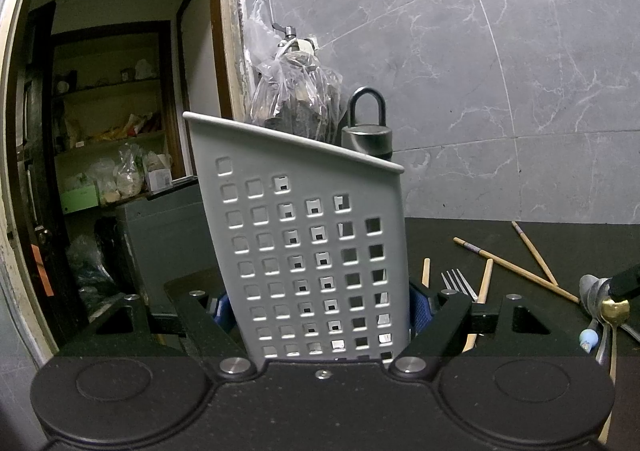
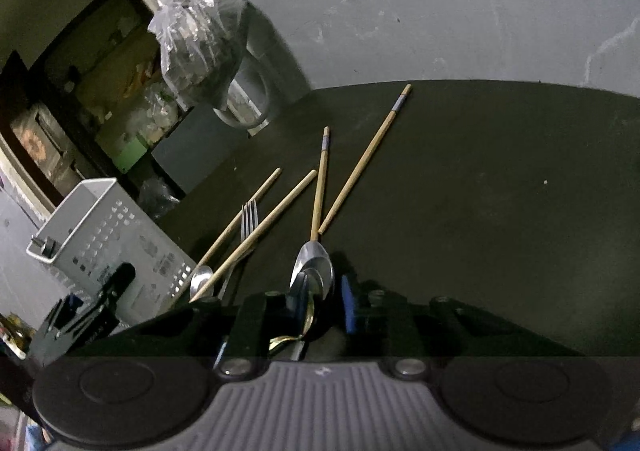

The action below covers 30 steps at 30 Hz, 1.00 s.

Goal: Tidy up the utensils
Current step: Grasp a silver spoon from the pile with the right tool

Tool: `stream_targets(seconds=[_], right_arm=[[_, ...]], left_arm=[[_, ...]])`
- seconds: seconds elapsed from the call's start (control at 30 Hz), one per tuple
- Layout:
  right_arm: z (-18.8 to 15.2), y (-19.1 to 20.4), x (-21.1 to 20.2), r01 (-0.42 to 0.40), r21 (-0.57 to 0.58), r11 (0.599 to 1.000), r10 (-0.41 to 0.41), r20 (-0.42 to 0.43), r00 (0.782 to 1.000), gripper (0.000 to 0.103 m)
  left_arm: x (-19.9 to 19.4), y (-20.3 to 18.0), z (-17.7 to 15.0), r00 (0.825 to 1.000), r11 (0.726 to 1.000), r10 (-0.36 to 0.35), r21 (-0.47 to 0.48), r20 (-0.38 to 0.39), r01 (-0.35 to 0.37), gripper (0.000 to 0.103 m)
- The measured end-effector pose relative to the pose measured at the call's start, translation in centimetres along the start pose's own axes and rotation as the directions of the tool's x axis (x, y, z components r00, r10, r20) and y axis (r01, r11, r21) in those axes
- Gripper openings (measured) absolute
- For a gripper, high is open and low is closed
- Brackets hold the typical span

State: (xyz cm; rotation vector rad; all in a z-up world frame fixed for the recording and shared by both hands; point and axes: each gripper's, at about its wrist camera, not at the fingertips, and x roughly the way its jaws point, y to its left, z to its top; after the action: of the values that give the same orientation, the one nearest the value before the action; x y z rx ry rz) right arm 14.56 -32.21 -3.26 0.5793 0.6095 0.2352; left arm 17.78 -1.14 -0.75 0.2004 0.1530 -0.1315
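My left gripper (image 1: 322, 307) is shut on a grey perforated utensil holder (image 1: 304, 243), which stands upright between its blue pads; that gripper (image 2: 100, 299) and the holder (image 2: 108, 235) also show at the left of the right wrist view. My right gripper (image 2: 320, 291) sits low over a stack of steel spoons (image 2: 314, 271) with a gold spoon (image 2: 288, 341). Its jaws are narrow around the handles, and the gap beside the right pad lies in shadow. Several wooden chopsticks (image 2: 360, 167), a fork (image 2: 249, 219) and another spoon (image 2: 200, 279) lie on the dark counter (image 2: 480, 191).
A filled plastic bag (image 1: 292, 99) hangs on the marble wall behind the holder, beside a dark metal lid with a loop handle (image 1: 366, 131). A doorway to cluttered shelves (image 1: 112, 131) opens on the left. A grey box (image 1: 168, 235) sits by the counter's left end.
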Motion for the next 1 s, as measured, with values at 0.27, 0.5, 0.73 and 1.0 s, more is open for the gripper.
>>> stream_targets(seconds=[0.27,0.5,0.73,1.0], right_arm=[[-0.2,0.1,-0.7,0.003,-0.01,1.0,-0.003,0.032,0.999,0.004],[-0.1,0.5,-1.7,0.012,-0.051,0.999,-0.007,0.089,0.996,0.003],[-0.2,1.6,-2.9,0.036,-0.145,0.989,-0.009,0.186,0.983,0.003],[-0.3,-0.4,-1.5,0.015,-0.048,0.999,-0.01,0.092,0.996,0.003]], left_arm=[[0.0,0.0,0.0,1.0,1.0,0.0,0.0,0.001,0.0,0.08],[0.0,0.0,0.0,1.0,1.0,0.0,0.0,0.0,0.0,0.08],[0.0,0.0,0.0,1.0,1.0,0.0,0.001,0.0,0.0,0.08],[0.0,-0.1,0.0,1.0,1.0,0.0,0.001,0.0,0.0,0.08]])
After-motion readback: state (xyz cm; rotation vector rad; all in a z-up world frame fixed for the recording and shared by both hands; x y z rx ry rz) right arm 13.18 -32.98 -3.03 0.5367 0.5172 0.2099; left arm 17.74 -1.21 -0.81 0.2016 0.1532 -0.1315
